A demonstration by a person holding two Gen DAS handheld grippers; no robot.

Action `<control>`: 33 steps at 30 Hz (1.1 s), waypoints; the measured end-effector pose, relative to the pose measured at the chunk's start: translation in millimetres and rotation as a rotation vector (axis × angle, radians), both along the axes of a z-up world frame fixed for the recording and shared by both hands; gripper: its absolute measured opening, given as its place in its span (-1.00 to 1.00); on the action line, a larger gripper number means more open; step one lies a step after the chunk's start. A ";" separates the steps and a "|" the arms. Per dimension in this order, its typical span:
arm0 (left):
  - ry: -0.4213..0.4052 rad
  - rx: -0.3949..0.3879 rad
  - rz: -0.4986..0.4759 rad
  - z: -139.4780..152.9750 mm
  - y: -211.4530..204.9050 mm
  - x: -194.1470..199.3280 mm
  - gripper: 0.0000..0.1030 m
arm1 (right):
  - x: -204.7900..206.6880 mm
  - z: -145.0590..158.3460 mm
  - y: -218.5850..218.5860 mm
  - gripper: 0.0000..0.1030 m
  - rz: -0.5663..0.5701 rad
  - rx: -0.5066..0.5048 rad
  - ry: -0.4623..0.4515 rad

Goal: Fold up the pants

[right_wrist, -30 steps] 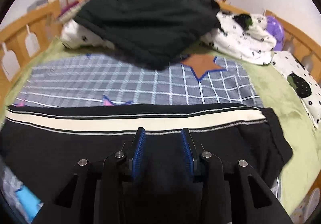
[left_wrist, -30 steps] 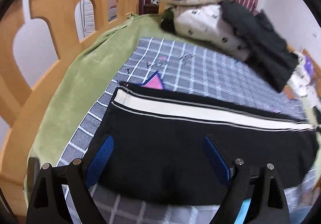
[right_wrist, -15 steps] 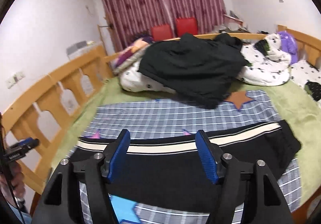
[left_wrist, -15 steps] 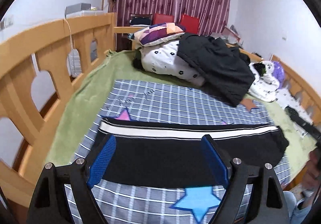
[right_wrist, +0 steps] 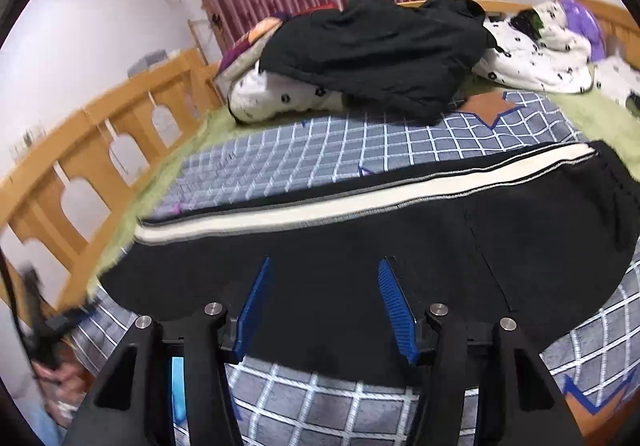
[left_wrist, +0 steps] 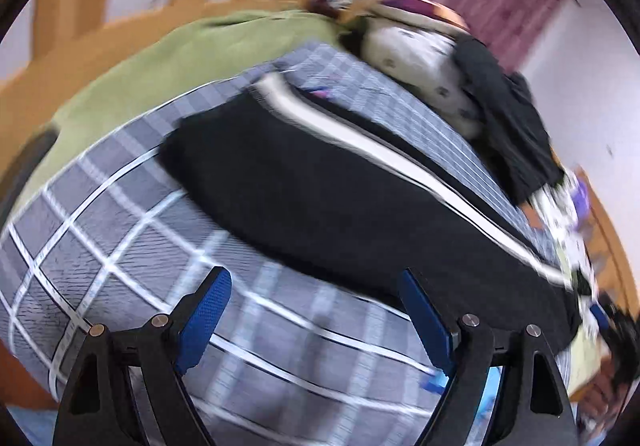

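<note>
Whereas half a second ago the left gripper (left_wrist: 316, 310) looked along the whole bed from higher up, it now tilts down over the plaid blanket (left_wrist: 100, 230), jaws wide apart and empty. Ahead of its fingertips, not touching them, lies the near edge of the pants (left_wrist: 320, 206), black with a white side stripe (left_wrist: 360, 144), spread lengthwise and folded leg on leg. Further right, the right gripper (right_wrist: 324, 286) sits low above the middle of the same pants (right_wrist: 360, 286); its jaws have just been closing from a wider stance but stand parted, with cloth beneath them and nothing pinched (the pads do not press the fabric). Beyond both tools a heap of dark clothing (right_wrist: 372, 46) rests on the bedding. Judged from this, both tools have dropped toward the garment, probably to seize it for the crosswise fold, not yet begun.
</note>
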State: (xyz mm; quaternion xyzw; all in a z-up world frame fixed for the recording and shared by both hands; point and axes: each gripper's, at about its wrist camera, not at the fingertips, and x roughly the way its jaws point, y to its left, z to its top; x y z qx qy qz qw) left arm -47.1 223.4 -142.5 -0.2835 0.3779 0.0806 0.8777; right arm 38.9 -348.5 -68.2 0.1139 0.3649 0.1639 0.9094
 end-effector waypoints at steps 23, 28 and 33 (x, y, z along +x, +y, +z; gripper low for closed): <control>0.102 0.223 0.212 17.1 28.9 76.3 -0.79 | -11.6 -31.9 -27.9 0.13 -0.105 -0.245 -0.004; -0.003 0.368 0.015 79.1 -62.0 99.3 -0.79 | -26.4 -27.1 -54.7 0.13 -0.132 -0.242 -0.030; -0.072 0.450 -0.186 112.3 -183.7 133.7 -0.80 | -37.1 -29.1 -93.7 0.13 -0.211 -0.260 -0.044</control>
